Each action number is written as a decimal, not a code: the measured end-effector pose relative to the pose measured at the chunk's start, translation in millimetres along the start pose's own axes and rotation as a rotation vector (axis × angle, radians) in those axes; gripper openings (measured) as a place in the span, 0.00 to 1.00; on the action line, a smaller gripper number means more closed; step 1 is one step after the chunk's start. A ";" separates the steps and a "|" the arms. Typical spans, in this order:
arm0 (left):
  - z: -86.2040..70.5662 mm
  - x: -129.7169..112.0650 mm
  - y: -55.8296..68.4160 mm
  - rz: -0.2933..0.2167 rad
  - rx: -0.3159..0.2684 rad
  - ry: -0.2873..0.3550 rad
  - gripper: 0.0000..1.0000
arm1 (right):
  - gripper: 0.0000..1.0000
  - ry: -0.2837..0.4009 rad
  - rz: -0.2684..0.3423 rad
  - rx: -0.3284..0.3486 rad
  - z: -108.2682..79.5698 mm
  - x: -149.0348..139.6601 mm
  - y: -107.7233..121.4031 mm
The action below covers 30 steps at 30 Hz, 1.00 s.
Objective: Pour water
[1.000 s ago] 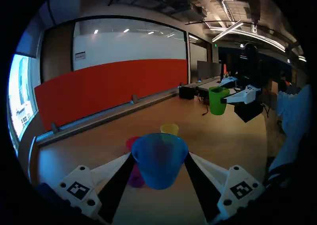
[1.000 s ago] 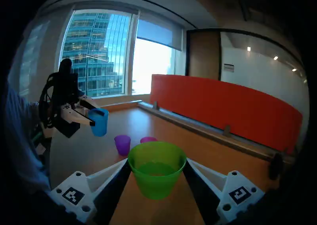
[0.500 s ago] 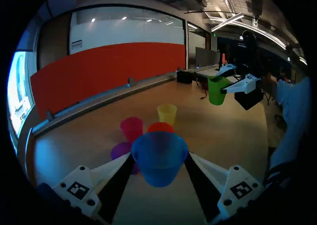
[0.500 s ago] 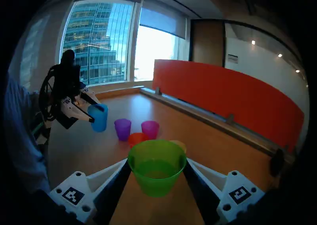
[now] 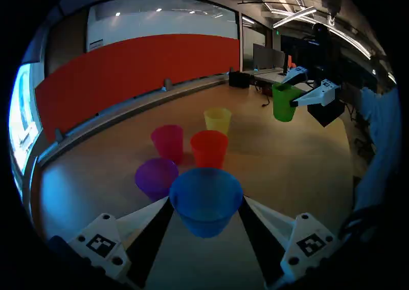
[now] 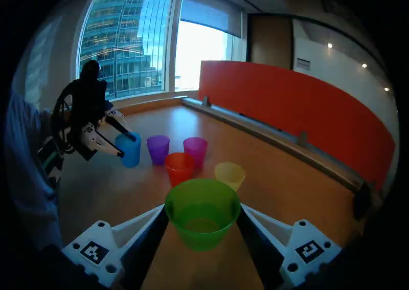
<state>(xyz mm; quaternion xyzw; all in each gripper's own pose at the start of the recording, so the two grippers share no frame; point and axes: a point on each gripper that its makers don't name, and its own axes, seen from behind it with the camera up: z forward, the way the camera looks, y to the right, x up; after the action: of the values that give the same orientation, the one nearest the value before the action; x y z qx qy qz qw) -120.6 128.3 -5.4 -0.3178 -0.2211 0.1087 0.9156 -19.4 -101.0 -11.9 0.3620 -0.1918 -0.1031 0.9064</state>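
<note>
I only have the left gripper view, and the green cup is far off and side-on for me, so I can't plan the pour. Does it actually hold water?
Observer: Yes. The right gripper view looks down into the green cup, and a shallow pool of water lies at its bottom, well below the rim.
Operator: Is it gripped squarely?
Observer: The right gripper has one finger pressed on each side of it, and the cup is upright.
Operator: How does my blue cup look from there?
Observer: The blue cup is upright beside the purple cup, with a gap between them. I cannot tell whether it touches the table.
</note>
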 end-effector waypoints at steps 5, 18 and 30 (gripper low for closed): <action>7.1 -12.6 -1.1 0.010 -0.004 -0.029 0.87 | 0.91 -0.025 0.002 0.002 5.2 -10.3 0.8; 17.5 -28.9 -3.2 0.008 -0.019 -0.059 0.87 | 0.91 -0.056 0.007 0.010 15.0 -22.2 0.8; 18.7 -35.2 -3.6 -0.001 -0.023 -0.063 0.87 | 0.91 -0.063 0.010 0.007 17.4 -26.2 1.3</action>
<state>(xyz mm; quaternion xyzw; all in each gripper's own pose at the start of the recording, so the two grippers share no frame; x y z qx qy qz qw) -160.1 123.6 -1.9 -0.3247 -0.2513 0.1155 0.9045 -50.4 -102.3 -6.6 0.3609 -0.2223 -0.1094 0.8991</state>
